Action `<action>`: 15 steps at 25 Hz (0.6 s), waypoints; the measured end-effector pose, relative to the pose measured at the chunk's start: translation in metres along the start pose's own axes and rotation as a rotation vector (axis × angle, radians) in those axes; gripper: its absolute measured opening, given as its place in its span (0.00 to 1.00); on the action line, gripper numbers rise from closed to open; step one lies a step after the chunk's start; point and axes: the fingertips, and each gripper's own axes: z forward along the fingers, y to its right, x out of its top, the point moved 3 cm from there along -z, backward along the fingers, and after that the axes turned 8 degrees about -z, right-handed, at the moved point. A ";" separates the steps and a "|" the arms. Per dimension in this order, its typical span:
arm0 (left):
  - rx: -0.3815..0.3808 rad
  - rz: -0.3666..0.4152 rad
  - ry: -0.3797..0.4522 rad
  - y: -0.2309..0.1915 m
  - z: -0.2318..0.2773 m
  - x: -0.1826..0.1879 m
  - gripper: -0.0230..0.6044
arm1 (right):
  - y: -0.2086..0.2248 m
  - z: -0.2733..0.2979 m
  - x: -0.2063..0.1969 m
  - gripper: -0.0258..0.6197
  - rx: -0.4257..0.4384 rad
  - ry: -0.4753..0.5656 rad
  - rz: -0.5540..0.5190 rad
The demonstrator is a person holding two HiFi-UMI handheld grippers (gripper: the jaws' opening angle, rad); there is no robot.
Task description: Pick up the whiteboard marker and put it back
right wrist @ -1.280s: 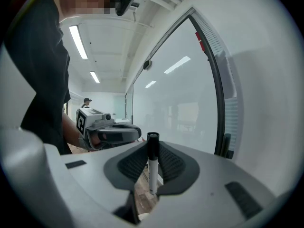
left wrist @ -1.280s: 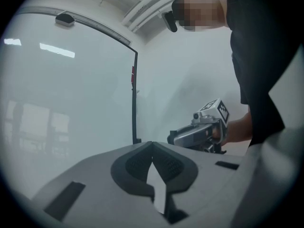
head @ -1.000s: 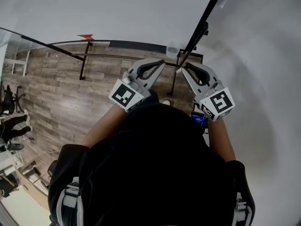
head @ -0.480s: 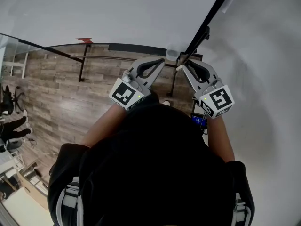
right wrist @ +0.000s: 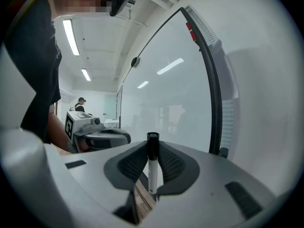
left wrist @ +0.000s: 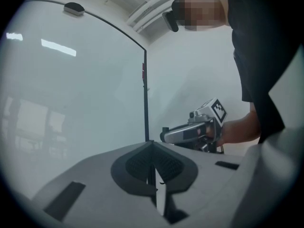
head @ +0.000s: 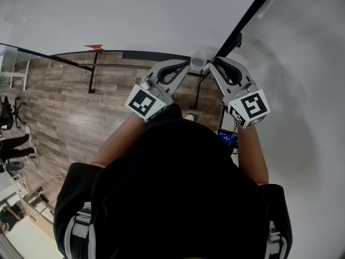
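Note:
The whiteboard marker (right wrist: 152, 171), white with a black cap, stands upright between the pads of my right gripper (right wrist: 153, 159), which is shut on it. In the head view the right gripper (head: 214, 63) and left gripper (head: 187, 65) are held side by side, tips close to a small pale holder (head: 198, 59) by the whiteboard's black frame (head: 249, 16). The left gripper (left wrist: 152, 146) has its pads together with nothing between them. The marker is too small to make out in the head view.
The frosted board fills the view ahead, its dark frame (right wrist: 214, 94) at the right and a thin post (left wrist: 145, 99) in the left gripper view. Below lie a wooden floor (head: 64, 112) and black rails (head: 96, 74). A person (right wrist: 81, 103) stands far off.
Both grippers have moved up and forward toward the pale holder and the board's frame. The marker stays in the right gripper.

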 end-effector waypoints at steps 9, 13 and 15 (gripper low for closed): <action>0.008 0.025 0.010 -0.021 0.011 -0.011 0.04 | 0.025 0.030 -0.020 0.14 -0.056 -0.023 0.016; -0.003 0.018 0.006 -0.032 0.018 -0.022 0.04 | 0.034 0.044 -0.036 0.14 -0.069 -0.043 0.024; -0.015 0.012 0.004 -0.034 0.020 -0.030 0.04 | 0.033 0.049 -0.046 0.14 -0.071 -0.062 0.013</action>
